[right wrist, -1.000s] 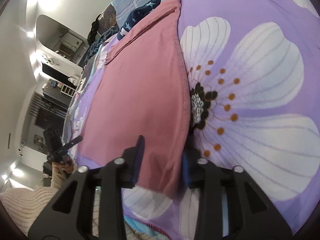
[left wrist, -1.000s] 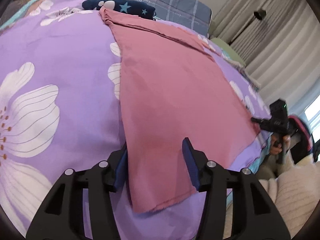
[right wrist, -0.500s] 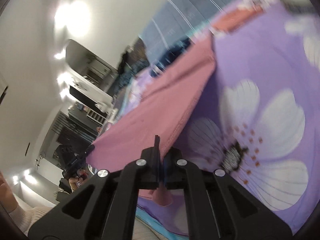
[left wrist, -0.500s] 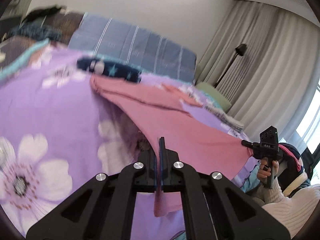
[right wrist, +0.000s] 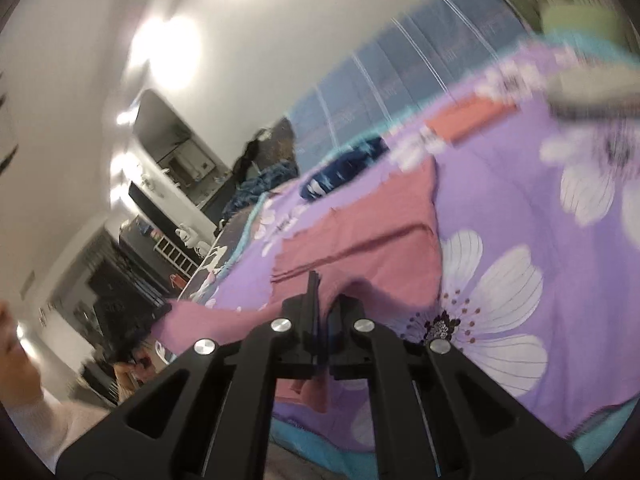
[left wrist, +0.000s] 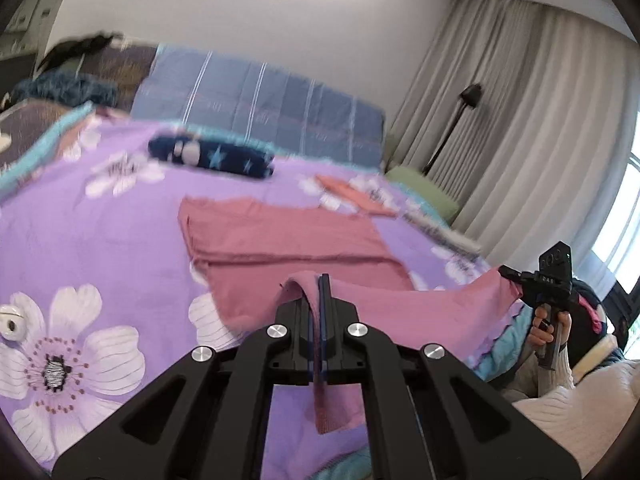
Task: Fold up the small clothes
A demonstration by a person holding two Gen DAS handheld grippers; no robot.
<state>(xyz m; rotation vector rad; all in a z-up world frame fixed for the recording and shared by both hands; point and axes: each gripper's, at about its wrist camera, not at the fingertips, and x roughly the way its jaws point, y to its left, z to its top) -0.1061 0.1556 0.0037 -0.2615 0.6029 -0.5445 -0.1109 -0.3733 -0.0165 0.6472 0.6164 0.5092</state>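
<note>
Jaws of both grippers pinch the soft pink cloth [left wrist: 288, 240] over flowered bedspread [left wrist: 100, 220]

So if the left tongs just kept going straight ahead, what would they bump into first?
Most likely the far half of the pink cloth lying on the purple floral bedspread, which the left tongs already grip by its near edge. Depth is hard to judge here.

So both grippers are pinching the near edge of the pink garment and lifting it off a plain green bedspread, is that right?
Not quite: the bedspread is purple with white flowers, not plain green, as the left wrist view shows. The left gripper and right gripper do each pinch the pink garment along its raised near edge.
</note>
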